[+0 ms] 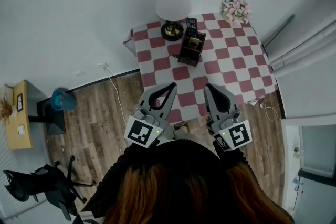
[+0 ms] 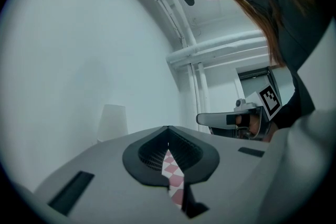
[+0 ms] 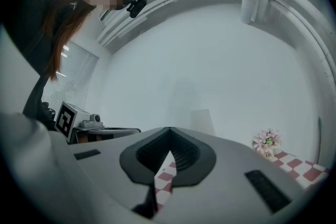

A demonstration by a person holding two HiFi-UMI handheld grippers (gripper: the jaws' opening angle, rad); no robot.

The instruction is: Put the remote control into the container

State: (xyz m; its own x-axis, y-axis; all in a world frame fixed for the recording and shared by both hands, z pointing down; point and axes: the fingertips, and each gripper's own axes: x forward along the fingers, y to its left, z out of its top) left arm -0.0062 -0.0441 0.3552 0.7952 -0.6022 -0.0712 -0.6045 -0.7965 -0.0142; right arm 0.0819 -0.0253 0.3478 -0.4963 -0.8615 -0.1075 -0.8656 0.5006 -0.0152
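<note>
The left hand-held gripper [image 1: 169, 87] and right hand-held gripper [image 1: 210, 89] are closed and empty. The remote [image 1: 191, 25] seems already in the container [image 1: 190, 51]. Looks done.

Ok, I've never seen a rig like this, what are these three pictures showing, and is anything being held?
No robot here: a person holds two hand tools, each with two jaws. The head view looks down from a camera on the person's head: the left gripper and right gripper point towards a checked table. On it stand a lamp, flowers, a dark container and a remote at its far edge; whether the remote is already inside, I can't tell. The other two pictures come from cameras riding on each gripper, looking along its jaws. Both are shut with nothing between them, so nothing is held.
</note>
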